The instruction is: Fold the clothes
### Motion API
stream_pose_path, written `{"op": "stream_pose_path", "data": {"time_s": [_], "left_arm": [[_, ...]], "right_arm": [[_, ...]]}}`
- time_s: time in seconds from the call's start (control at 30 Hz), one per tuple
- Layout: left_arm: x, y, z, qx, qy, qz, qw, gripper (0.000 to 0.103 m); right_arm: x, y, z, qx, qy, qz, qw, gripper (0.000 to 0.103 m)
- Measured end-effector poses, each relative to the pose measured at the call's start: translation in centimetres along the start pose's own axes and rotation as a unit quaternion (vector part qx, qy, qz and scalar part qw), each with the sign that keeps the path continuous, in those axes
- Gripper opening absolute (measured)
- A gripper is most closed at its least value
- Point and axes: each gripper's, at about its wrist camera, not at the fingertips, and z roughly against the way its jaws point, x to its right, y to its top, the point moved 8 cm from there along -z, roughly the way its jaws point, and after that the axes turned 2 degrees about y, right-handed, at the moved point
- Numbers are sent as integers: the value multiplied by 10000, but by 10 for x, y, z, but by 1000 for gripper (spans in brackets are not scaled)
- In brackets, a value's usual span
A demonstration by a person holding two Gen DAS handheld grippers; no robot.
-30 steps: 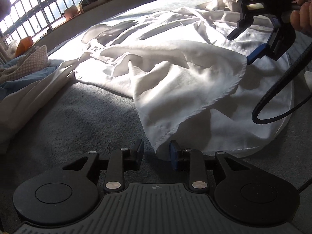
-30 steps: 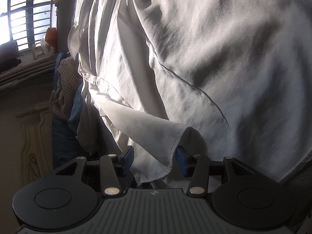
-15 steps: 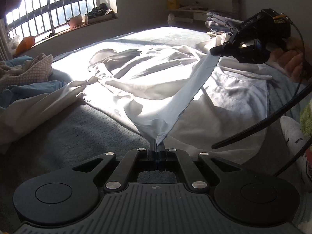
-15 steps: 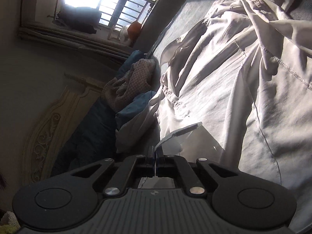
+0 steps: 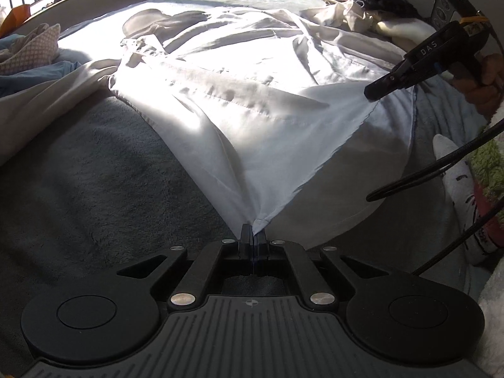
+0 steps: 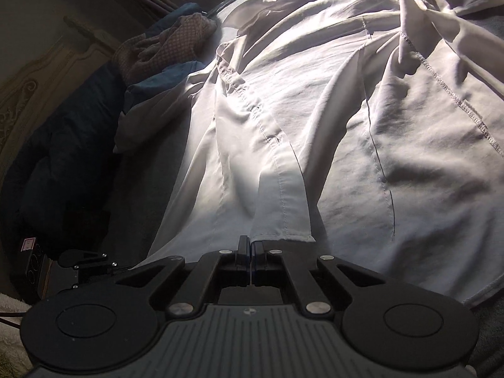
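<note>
White woven cloth, thin and limp: a button-front shirt [image 5: 239, 72] lies spread across a bed [image 5: 82, 170] covered in grey plush fabric, collar end toward the window, hem end toward the cameras.

Left claw [image 5: 253, 239]: closed on a corner of the shirt's hem. Right claw [image 5: 375, 92]: closed on the hem further along, held by a hand [image 5: 483, 82]. In the right wrist view its fingers meet at the foot of the buttonhole strip [image 6: 277, 170]. The hem edge runs taut between the two grip points, raised off the layer beneath.

Handling judgement: light, soft, no stiffness of its own. It sags wherever unsupported and creases readily, as the wrinkles across the body panel show. The weave looks smooth, so a shallow pinch could slip; the stitched hem and placket give thicker, firmer purchase than the single-layer panels. Corners and seams are the sound places to hold. The plush cover may drag on the cloth if it is pulled flat.

Other garments [image 5: 34, 47] are heaped at the left of the bed, just beside one sleeve.
</note>
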Motion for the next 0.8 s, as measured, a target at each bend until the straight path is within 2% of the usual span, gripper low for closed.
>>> {"op": "stream_pose_path", "data": {"time_s": [0.1, 0.23, 0.47, 0.63, 0.8], "left_arm": [[3, -7, -9, -234, -109, -117, 9996, 0], [6, -19, -19, -448, 22, -409, 9982, 0], [4, -23, -22, -521, 72, -518, 9973, 0], [7, -26, -28, -618, 169, -730, 9953, 0], [6, -28, -28, -655, 192, -728, 9950, 0]], "right_arm": [[-1, -7, -1, -107, -81, 148, 9998, 1], [-3, -17, -2, -250, -189, 344, 9989, 1], [5, -29, -16, -712, -253, 400, 9963, 1], [1, -34, -22, -826, -318, 638, 9940, 1], [-2, -36, -19, -893, -357, 828, 9919, 1]]}}
